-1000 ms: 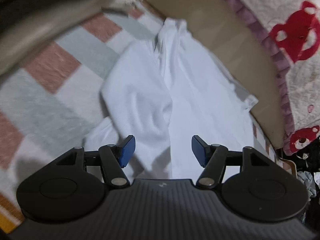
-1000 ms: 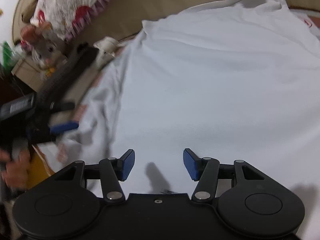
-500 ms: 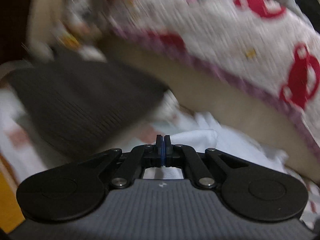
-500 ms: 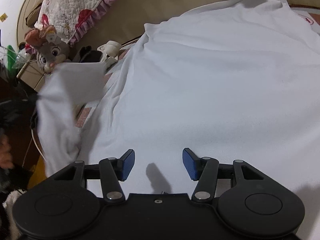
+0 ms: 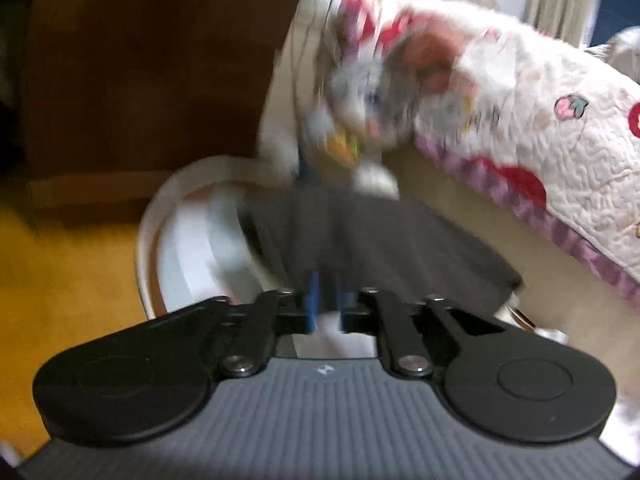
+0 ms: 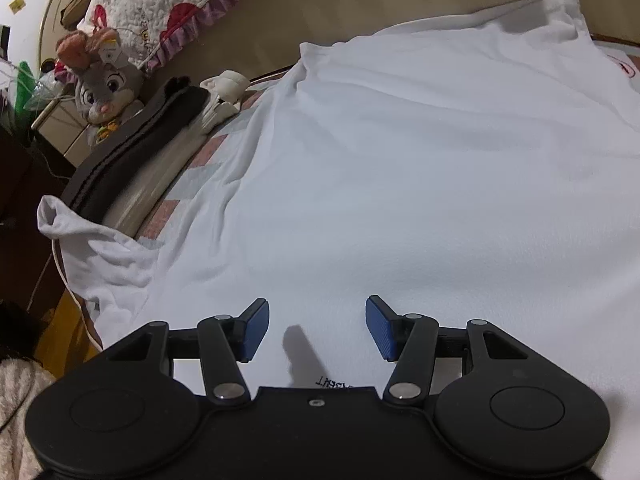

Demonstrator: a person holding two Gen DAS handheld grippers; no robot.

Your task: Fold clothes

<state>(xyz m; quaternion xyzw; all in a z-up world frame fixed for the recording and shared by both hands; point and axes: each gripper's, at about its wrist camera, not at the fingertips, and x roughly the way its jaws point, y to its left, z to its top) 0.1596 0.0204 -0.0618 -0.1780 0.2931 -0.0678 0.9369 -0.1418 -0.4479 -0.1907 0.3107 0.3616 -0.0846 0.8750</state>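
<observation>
White cotton of the shirt [image 6: 400, 168] is spread flat ahead of the right gripper [image 6: 316, 330], whose jaws are parted and empty, while the left gripper [image 5: 326, 306], just reopened narrowly, has cloth between its pads, so the sleeve [image 6: 92, 248] could be dragged askew.

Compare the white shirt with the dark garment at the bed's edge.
The white shirt is pale; the dark garment is near black. The white shirt spreads wide over most of the bed; the dark garment is a narrow strip along the edge, next to the plush rabbit. Both are cloth lying on the bed.
</observation>
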